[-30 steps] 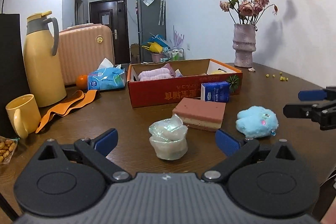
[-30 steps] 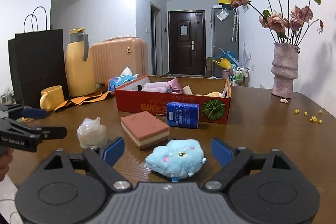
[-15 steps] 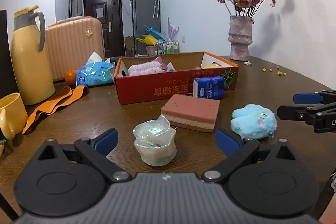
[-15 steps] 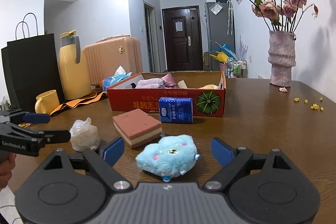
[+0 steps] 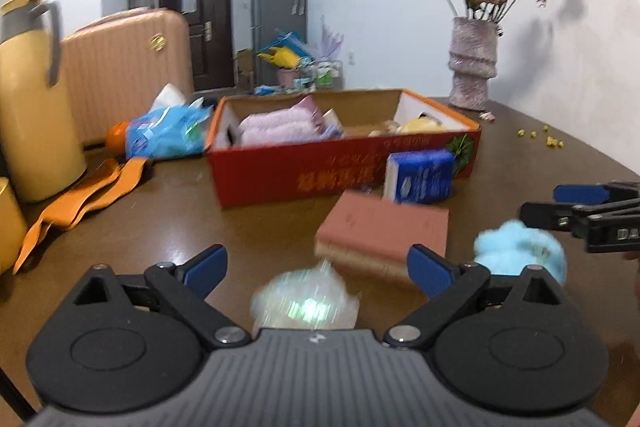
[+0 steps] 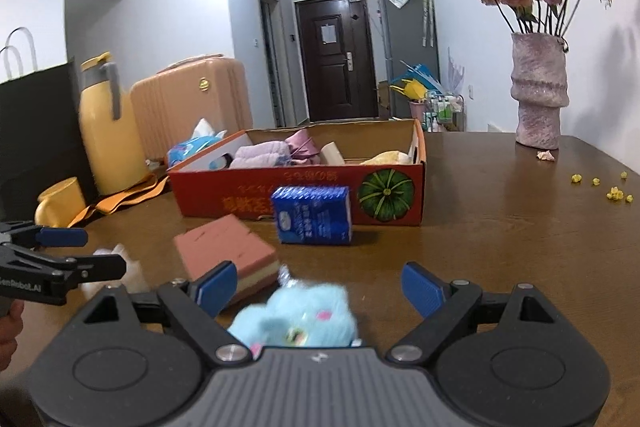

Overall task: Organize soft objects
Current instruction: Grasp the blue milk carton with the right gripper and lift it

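Observation:
My left gripper (image 5: 316,267) is open, with a crumpled clear plastic bag (image 5: 306,305) on the table between its jaws. My right gripper (image 6: 320,283) is open around a light blue plush toy (image 6: 304,319). A pink sponge block (image 5: 384,231) lies beyond both, also in the right wrist view (image 6: 228,255). A blue tissue pack (image 6: 312,213) stands against the red cardboard box (image 6: 300,199), which holds pink towels (image 6: 264,153) and a yellow soft item (image 6: 386,158). The plush (image 5: 520,253) and right gripper (image 5: 592,215) show in the left wrist view.
A yellow thermos (image 5: 32,99), a yellow mug (image 6: 60,201), an orange strap (image 5: 80,205) and a blue wipes pack (image 5: 164,133) stand at the left. A vase of dried roses (image 6: 538,95) stands at the back right. A peach suitcase (image 5: 120,75) is behind the table.
Both grippers have moved forward and down over their objects. The bag and the plush now sit deeper between the jaws, partly hidden by the gripper bodies.

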The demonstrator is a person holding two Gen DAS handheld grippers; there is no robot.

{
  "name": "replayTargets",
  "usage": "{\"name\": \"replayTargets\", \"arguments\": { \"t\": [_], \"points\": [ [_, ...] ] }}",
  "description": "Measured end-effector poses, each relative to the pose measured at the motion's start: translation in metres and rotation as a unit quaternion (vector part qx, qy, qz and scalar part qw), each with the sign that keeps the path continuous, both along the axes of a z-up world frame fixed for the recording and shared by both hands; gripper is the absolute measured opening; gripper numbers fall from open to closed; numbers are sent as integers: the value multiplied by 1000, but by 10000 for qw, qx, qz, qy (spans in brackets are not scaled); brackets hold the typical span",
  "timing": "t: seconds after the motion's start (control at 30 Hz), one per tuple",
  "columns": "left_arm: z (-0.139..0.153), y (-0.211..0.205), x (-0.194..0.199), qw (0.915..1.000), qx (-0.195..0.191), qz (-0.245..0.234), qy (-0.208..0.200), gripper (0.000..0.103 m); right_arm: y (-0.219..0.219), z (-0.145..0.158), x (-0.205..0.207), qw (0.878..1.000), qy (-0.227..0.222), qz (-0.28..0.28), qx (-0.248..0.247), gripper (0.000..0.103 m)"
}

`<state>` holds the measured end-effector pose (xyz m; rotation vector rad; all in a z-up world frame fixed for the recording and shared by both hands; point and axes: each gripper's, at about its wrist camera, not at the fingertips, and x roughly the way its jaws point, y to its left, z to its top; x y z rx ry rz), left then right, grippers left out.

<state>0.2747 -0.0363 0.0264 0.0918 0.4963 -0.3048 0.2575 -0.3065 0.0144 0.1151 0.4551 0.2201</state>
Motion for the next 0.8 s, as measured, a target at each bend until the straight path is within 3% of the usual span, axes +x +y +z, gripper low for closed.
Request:
{"name": "replayTargets", "arguments": {
  "t": [0.13, 0.3, 0.4, 0.47, 0.5, 0.57, 0.67, 0.8],
  "points": [
    [12, -18, 32, 9992, -238, -301, 82, 84, -11, 1, 33, 9987, 188, -48, 470, 88],
    [15, -40, 99, 9923, -781, -374, 882, 66, -13, 2, 80, 9964, 364, 80, 767, 79],
    [10, -49, 131, 9829, -1153, -433, 1370, 55, -11, 3, 104, 9952, 380, 226, 878, 63],
    [5, -55, 148, 9774, -1280, -433, 1627, 48, -11, 3, 118, 9942, 389, 293, 957, 46],
    [3, -58, 154, 9758, -1298, -406, 1712, 41, -12, 2, 125, 9935, 432, 311, 1009, 42],
    [-2, -60, 161, 9727, -1377, -418, 1822, 35, -12, -1, 134, 9922, 580, 282, 1066, 34],
    [-5, -60, 162, 9689, -1549, -487, 1865, 23, -11, -5, 135, 9922, 661, 273, 1022, 29],
    [-2, -62, 143, 9690, -1478, -606, 1886, 22, -14, -5, 119, 9913, 660, 339, 1091, 29]
  ]
}}
